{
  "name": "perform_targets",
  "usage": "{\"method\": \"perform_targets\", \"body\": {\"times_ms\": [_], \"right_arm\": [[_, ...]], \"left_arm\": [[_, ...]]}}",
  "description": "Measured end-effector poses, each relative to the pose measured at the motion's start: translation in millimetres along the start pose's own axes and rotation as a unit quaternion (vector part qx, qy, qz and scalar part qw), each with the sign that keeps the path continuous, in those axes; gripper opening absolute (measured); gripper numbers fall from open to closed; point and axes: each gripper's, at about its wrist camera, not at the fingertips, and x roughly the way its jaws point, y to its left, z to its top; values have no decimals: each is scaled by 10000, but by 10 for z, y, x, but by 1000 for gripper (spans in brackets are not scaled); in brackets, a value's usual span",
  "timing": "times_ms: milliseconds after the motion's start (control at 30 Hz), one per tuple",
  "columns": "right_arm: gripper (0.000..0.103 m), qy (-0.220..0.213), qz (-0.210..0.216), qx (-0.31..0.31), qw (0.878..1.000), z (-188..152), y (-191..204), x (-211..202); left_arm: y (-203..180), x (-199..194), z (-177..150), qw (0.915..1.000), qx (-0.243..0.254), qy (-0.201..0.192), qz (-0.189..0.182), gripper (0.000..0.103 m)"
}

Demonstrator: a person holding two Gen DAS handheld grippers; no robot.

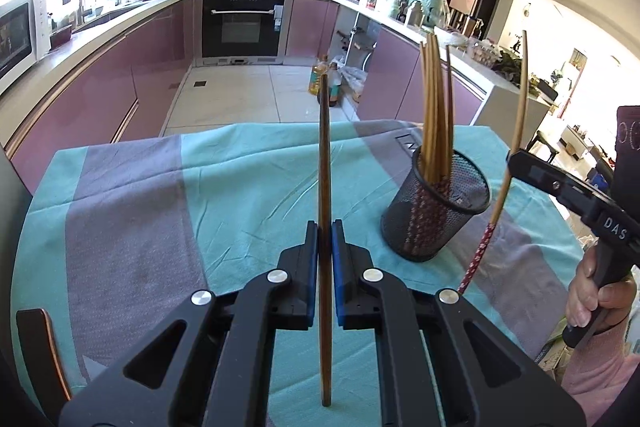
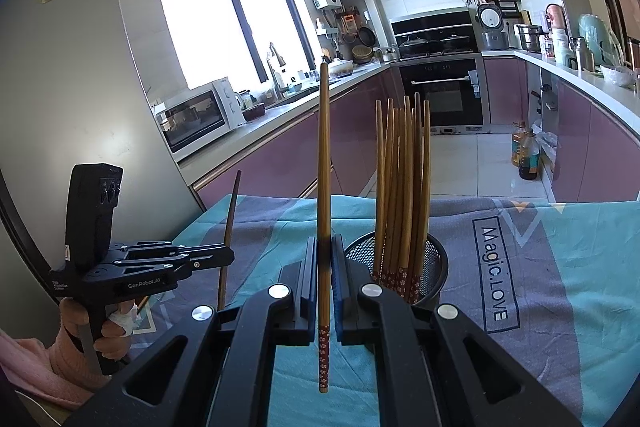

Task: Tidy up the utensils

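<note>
A black mesh cup (image 1: 438,211) stands on the cloth-covered table and holds several wooden chopsticks (image 1: 436,123) with red flowered ends. My left gripper (image 1: 325,231) is shut on one dark wooden chopstick (image 1: 324,163), held upright, left of the cup. My right gripper (image 2: 325,247) is shut on another chopstick (image 2: 324,163) with a red flowered end, held upright just in front of the cup (image 2: 434,259). The right gripper also shows in the left wrist view (image 1: 516,163), right of the cup. The left gripper shows in the right wrist view (image 2: 226,257).
The table carries a teal and grey cloth (image 1: 168,195) with printed lettering (image 2: 494,275). Beyond it lie a tiled floor, purple kitchen cabinets (image 1: 100,87), an oven (image 1: 242,27) and oil bottles (image 1: 324,83) on the floor. A microwave (image 2: 200,119) stands on the counter.
</note>
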Motion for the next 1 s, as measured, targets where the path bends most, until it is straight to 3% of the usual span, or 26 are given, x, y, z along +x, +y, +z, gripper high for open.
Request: {"method": "perform_targets", "body": {"times_ms": [1000], "right_arm": [[6, -302, -105, -162, 9994, 189, 50, -101]], "left_arm": [[-207, -483, 241, 9959, 50, -737, -528, 7]]}}
